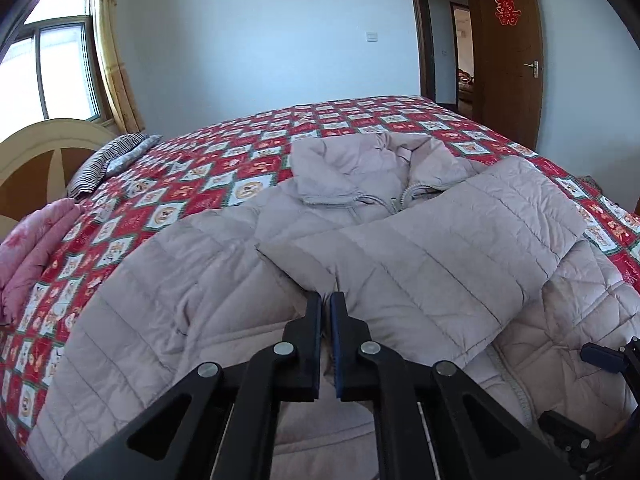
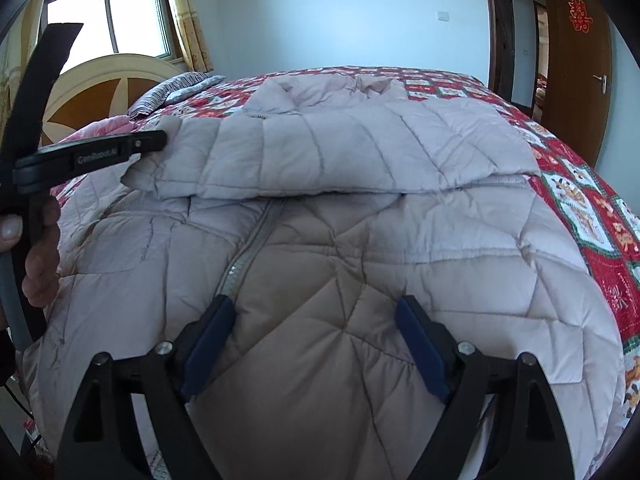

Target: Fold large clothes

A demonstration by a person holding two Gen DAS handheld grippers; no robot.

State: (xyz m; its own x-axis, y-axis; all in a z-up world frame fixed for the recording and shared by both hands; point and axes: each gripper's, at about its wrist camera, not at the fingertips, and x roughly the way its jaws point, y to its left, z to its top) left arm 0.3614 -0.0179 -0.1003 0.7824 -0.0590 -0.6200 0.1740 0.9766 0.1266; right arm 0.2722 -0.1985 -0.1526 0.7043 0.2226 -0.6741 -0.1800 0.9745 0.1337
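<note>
I see quilted coat point(image 1: 400, 248) spread on bed point(image 1: 224, 160), one sleeve point(image 2: 344, 156) already folded across chest. Left gripper point(image 1: 326, 300) fingers pinched on sleeve's cuff; right gripper point(image 2: 316, 312) fingers wide, coat front between, ungripped. Other sleeve, body folds remain, I judge.

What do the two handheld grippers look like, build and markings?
Both are black scissor-linkage frames with silver round pivot pins. The left gripper has flat black fingers, one with a blue pad face. The right gripper carries dark blue pads on both fingers. Seen from the side in the right wrist view, the left unit shows white lettering, not fully legible, and a grey handle in the hand. No sleeve is clearly visible.
</note>
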